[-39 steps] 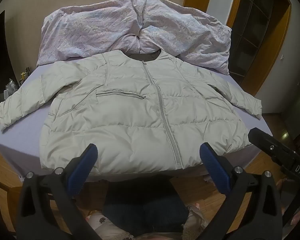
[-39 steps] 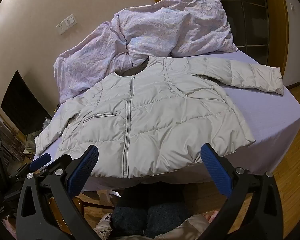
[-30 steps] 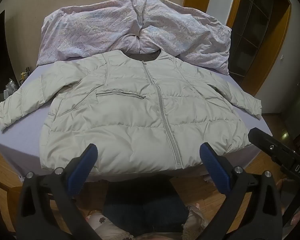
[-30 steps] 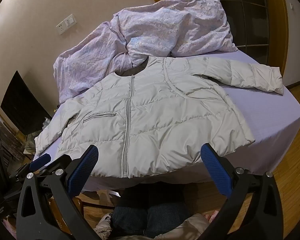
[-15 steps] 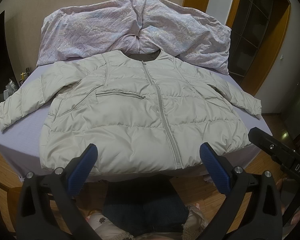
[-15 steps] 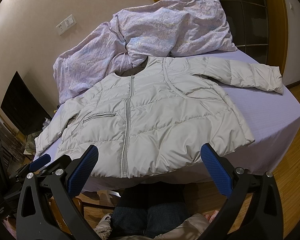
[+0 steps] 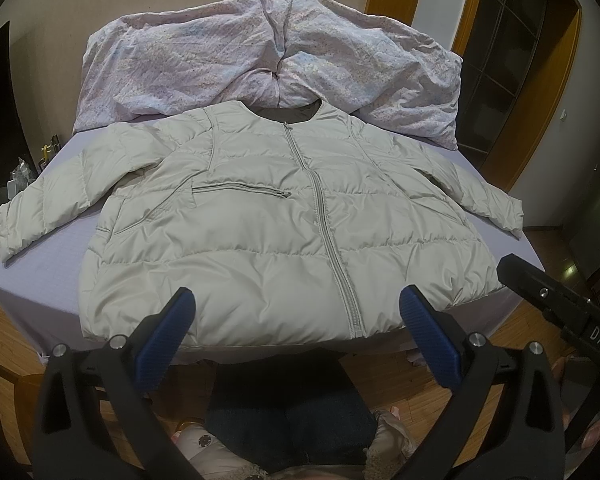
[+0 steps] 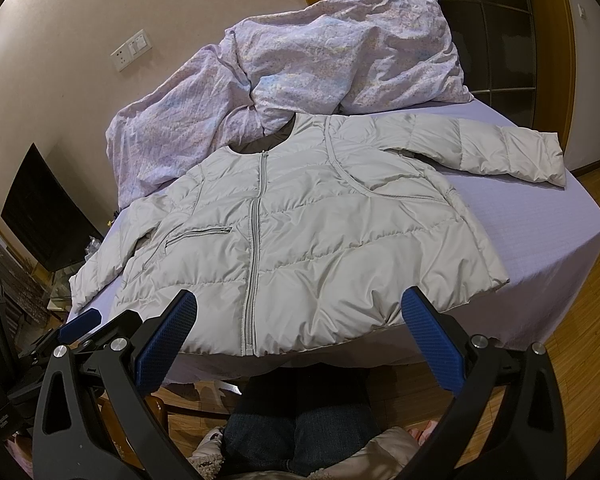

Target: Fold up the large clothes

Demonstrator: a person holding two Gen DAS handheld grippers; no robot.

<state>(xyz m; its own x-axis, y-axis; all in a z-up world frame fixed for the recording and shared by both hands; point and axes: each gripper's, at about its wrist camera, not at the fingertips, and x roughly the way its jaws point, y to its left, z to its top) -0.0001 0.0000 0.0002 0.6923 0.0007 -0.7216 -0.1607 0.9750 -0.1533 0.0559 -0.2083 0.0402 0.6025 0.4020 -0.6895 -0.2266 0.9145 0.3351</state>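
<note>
Left gripper (image 7: pixel 298 312) and right gripper (image 8: pixel 300 312), each with jaws spread wide and blue pads (image 7: pixel 165 330) holding nothing, poised short of the near hem. The pale grey puffer jacket (image 7: pixel 276 236) lies flat, zipped, front up, sleeves out, on the lilac bed sheet (image 8: pixel 548 236); a crumpled floral duvet (image 7: pixel 260 64) lies beyond its collar.

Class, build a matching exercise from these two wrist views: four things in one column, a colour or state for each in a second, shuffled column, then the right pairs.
Column A
1. jacket
2. duvet
3. bedsheet
4. left gripper

Column B
a. plain lilac, beneath the garment
b. open, holding nothing
c. crumpled, floral, by the wall
d. pale grey, zipped, spread flat

Pairs: 1-d, 2-c, 3-a, 4-b
</note>
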